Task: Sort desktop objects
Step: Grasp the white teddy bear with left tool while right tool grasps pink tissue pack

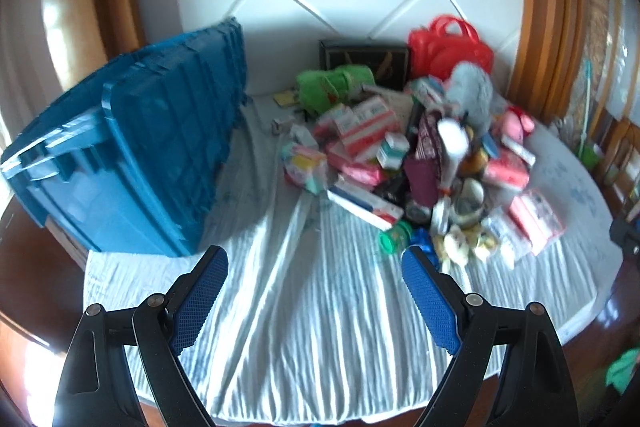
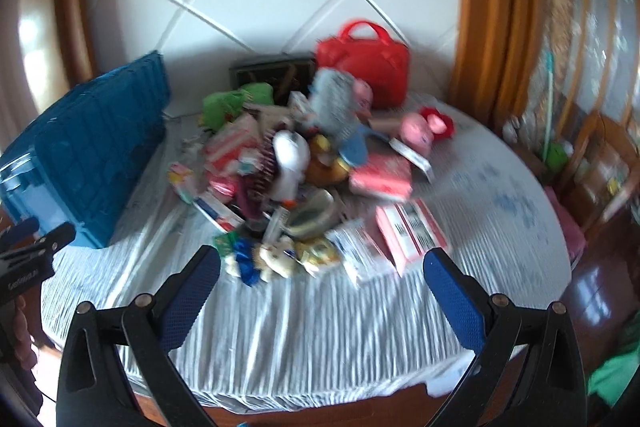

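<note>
Ahead of both tongs, a jumbled pile (image 1: 404, 163) of boxes, packets and soft toys on a desk (image 1: 280, 307) under a ribbed white cloth. Left tongs (image 1: 314, 267) spread wide apart, gripping nothing, hovering over bare cloth just short of the pile's near edge. Right tongs (image 2: 322, 269) likewise wide apart and empty, with the pile's nearest bits between and just beyond the tips. Blurred throughout, so small labels unreadable. To the left of the left tongs, a big blue crate (image 1: 132, 163), tilted, resting on the cloth, well apart from the pile. At the far side of the pile, a red bag (image 2: 364, 63) with handles up, beside a dark box (image 2: 272, 71). Near the top, a grey furry toy (image 2: 332, 99), a green plush (image 1: 336, 83) toward the crate side, a white bottle (image 2: 290, 163) in the middle, and pink-and-white boxes (image 2: 408, 231) just beyond the right tongs' right tip.
</note>
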The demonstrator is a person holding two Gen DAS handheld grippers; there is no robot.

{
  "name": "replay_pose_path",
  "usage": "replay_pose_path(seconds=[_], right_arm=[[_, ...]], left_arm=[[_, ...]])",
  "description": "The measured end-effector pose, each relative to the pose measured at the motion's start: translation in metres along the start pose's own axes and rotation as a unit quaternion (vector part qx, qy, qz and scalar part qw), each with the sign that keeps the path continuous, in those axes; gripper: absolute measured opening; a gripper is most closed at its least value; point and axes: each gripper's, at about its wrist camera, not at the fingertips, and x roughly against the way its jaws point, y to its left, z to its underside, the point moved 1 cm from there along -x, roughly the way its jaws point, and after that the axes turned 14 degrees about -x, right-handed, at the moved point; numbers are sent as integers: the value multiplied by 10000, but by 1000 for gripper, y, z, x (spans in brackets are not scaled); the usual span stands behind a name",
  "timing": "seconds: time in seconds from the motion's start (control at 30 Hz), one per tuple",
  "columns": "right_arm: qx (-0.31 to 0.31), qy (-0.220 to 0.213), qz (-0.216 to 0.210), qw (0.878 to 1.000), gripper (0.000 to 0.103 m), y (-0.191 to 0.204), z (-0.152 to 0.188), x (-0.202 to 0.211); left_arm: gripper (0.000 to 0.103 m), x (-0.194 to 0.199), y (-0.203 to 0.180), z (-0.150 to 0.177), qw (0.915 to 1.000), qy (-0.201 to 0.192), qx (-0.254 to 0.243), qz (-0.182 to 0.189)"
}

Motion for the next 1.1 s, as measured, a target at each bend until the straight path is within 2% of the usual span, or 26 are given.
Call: replay_pose_path(seconds=[0.23, 0.47, 0.67, 0.83, 1.1], right_arm=[[-428, 477, 672, 9957, 103, -60, 10, -63], [-473, 848, 1166, 9884, 103, -83, 3, -116], [-521, 1073, 1127, 9864, 103, -94, -7, -142], [-352, 1248, 1060, 9859, 103, -110, -23, -169], [580, 1698, 463, 9827, 103, -125, -50, -228]], left_arm=[[89, -85, -51, 4, 9969, 394, -483, 483], [89, -148, -86, -3, 9897, 629, -903, 914], [89, -172, -123, -15, 9835, 839, -1116, 1154], [89, -181, -142, -18, 9873, 1044, -742, 942], [89, -192, -173, -22, 9885, 1377, -142, 609]])
